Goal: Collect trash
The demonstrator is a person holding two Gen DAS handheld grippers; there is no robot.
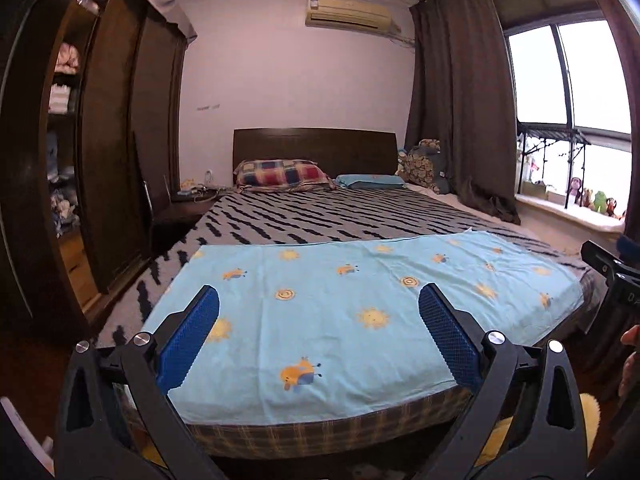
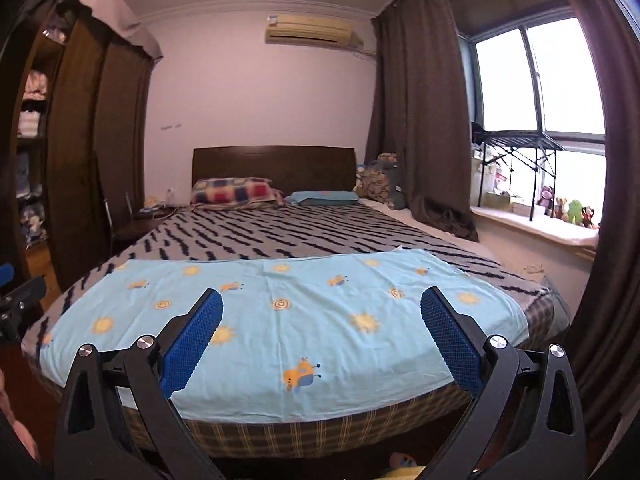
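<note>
No trash shows in either view. My left gripper (image 1: 319, 300) is open and empty, held above the foot of a bed (image 1: 320, 216). My right gripper (image 2: 321, 302) is open and empty too, beside it, facing the same bed (image 2: 280, 232). A light blue sheet with yellow suns (image 1: 340, 312) lies across the foot of the bed; it also shows in the right wrist view (image 2: 304, 320). The right gripper's black body shows at the right edge of the left wrist view (image 1: 612, 276).
A dark wardrobe (image 1: 112, 140) with open shelves stands left. A bedside table (image 1: 188, 204) holds small items. Pillows (image 1: 280, 174) and a plush toy (image 1: 424, 164) lie by the headboard. Curtains (image 1: 460, 100) and a window sill with toys (image 2: 568, 208) are on the right.
</note>
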